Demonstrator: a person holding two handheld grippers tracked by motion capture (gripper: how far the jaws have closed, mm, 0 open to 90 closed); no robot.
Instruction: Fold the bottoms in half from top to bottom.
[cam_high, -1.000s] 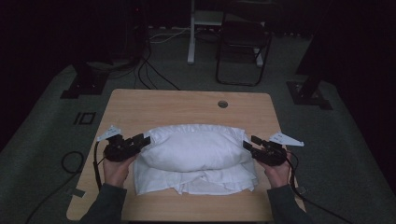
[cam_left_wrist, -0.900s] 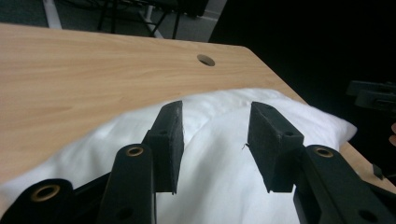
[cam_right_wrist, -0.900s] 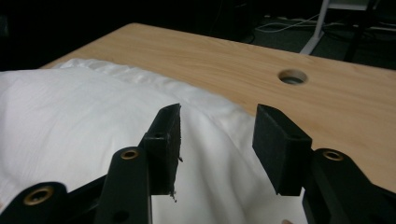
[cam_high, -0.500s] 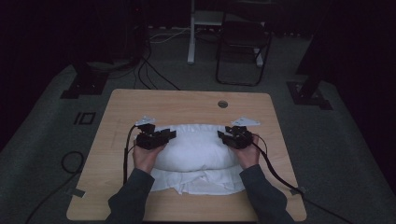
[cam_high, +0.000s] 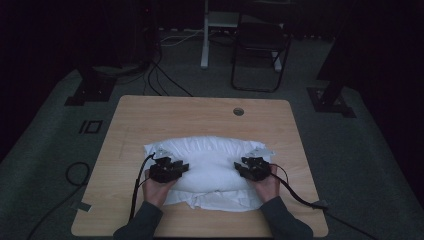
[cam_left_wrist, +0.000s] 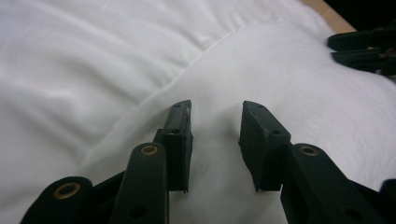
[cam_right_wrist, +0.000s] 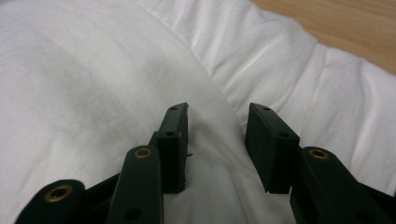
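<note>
You've got a puffy white fabric pillow (cam_high: 207, 162) lying across the near half of the light wooden table (cam_high: 200, 112), on top of a flat white cloth (cam_high: 220, 200) whose edge sticks out at the near side. Your left gripper (cam_high: 181, 167) sits on the pillow's left end, your right gripper (cam_high: 239, 168) on its right end, both pointing inward toward each other. In the left gripper view the black jaws stand apart, tips down on the white fabric next to a seam line (cam_left_wrist: 196, 56), a low rise of cloth in the gap, pads not pressing it; they've just been closing. In the right gripper view it's the same: jaws parted over the pillow's curved edge, just been closing, nothing clamped. Black cables (cam_high: 295, 192) trail off both grippers toward the near edge.
</note>
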